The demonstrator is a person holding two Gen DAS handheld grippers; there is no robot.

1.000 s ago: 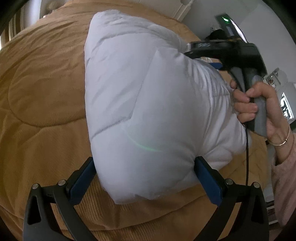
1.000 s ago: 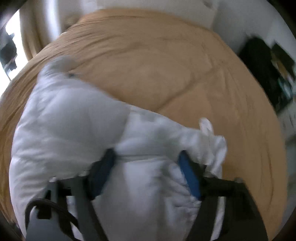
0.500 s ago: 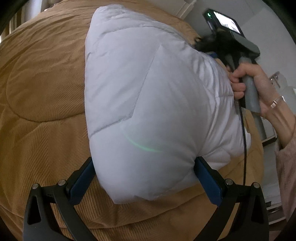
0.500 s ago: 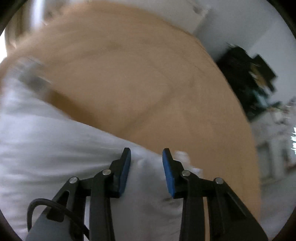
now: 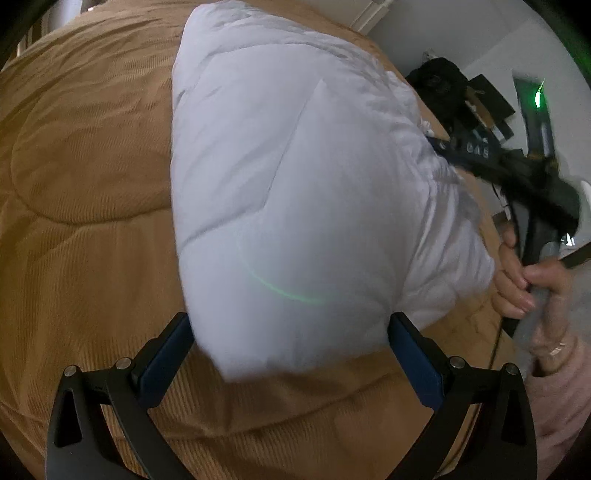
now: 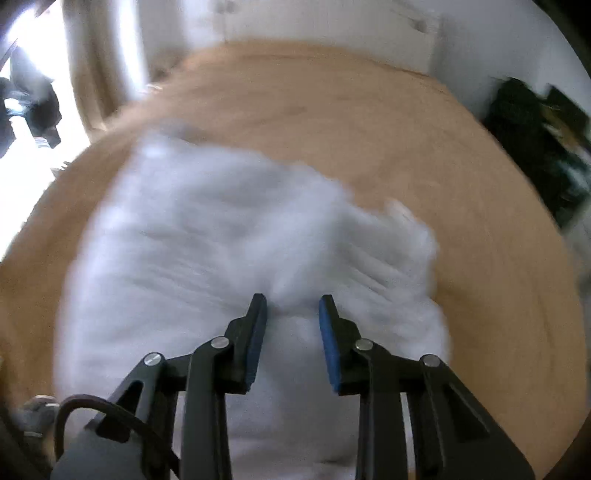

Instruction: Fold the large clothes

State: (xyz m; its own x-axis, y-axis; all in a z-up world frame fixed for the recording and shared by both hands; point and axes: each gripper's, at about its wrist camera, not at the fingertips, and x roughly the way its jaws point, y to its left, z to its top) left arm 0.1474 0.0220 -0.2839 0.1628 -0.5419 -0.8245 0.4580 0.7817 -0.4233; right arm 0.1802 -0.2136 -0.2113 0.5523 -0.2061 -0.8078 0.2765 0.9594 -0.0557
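A puffy white quilted garment lies bunched on a tan corduroy bedspread. My left gripper is wide open, its blue pads on either side of the garment's near corner. My right gripper is partly closed, with a fold of the white garment between its blue pads; the view is blurred. In the left wrist view the right gripper sits at the garment's right edge, held by a hand.
The bedspread covers a bed with a white headboard behind. Dark clutter stands off the bed's right side. A bright window area lies at far left.
My right gripper narrowed from wide open around the garment and swung about; it now sits lower on the garment's right edge. My left gripper has stayed open at the near corner.
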